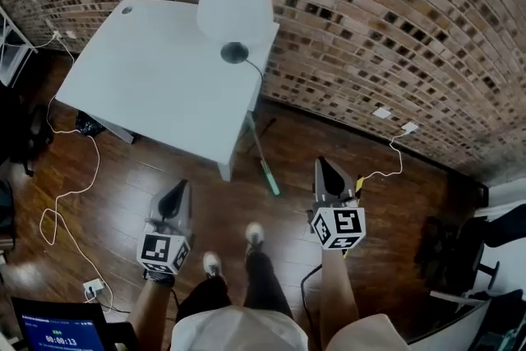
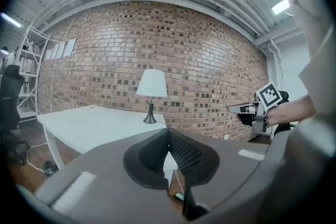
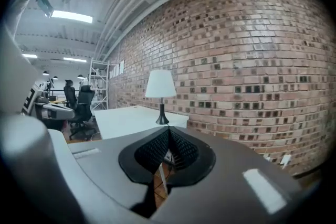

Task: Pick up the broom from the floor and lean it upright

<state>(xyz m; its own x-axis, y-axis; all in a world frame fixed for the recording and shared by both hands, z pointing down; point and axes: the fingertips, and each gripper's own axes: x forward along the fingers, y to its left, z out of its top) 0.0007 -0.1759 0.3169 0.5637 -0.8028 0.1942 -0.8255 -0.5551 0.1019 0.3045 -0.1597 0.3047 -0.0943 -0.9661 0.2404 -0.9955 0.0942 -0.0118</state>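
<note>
**Apparently propped: broom at the bench corner, both sets of fingers shut and empty**

Evidently neither gripper has hold of anything. The left gripper (image 2: 169, 134) has its fingers pressed together at the tips, and so does the right gripper (image 3: 169, 131). In each gripper view only a sliver of floor and a thin pale stick show through the slot behind the closed tips.

Both grippers point roughly level towards the brick wall (image 1: 394, 37), well clear of the floor (image 1: 123, 177), with the person's feet between them.

The broom (image 1: 263, 156) stands ahead of the fingers, between the two grippers. Its green end is on the floor, and its pale handle runs up and away to the near right corner of the white bench (image 1: 156, 86), beside the bench leg. The handle seems to rest against that corner edge, though the steep downward view does not show how upright it is or whether it truly touches. A lamp (image 1: 234, 0) sits on the bench's far right edge, its cable hanging near the handle's top.

The right gripper is the nearer one, with the green end just ahead and to its inner side. By my judgement the leaning is done. If the broom needs correcting, the right fingers would have to open across the handle's slanted axis.
</note>
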